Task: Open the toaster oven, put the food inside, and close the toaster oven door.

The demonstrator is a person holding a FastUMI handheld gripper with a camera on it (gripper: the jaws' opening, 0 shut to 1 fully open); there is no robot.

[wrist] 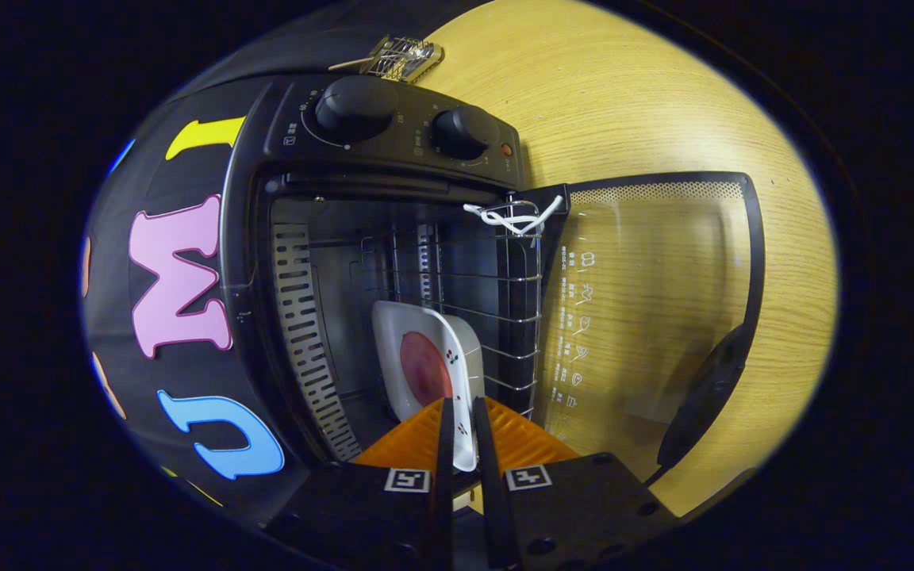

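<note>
The view is rolled sideways, so the black toaster oven (393,143) appears turned on its side with its two knobs far from me. Its glass door (655,317) lies fully open, flat over the wooden table, with the dark handle (703,396) at its outer edge. A white square plate (425,349) carrying a round reddish piece of food (424,366) sits partly inside the oven cavity against the wire rack (516,317). My gripper (462,420) is shut on the near rim of the plate, both fingers pressing on it.
The wooden table (624,95) spreads out around the open door. A small wire rack-like object (403,57) lies on the table past the oven's knob end. A white cord (512,216) is tied to the rack's front bar near the door hinge.
</note>
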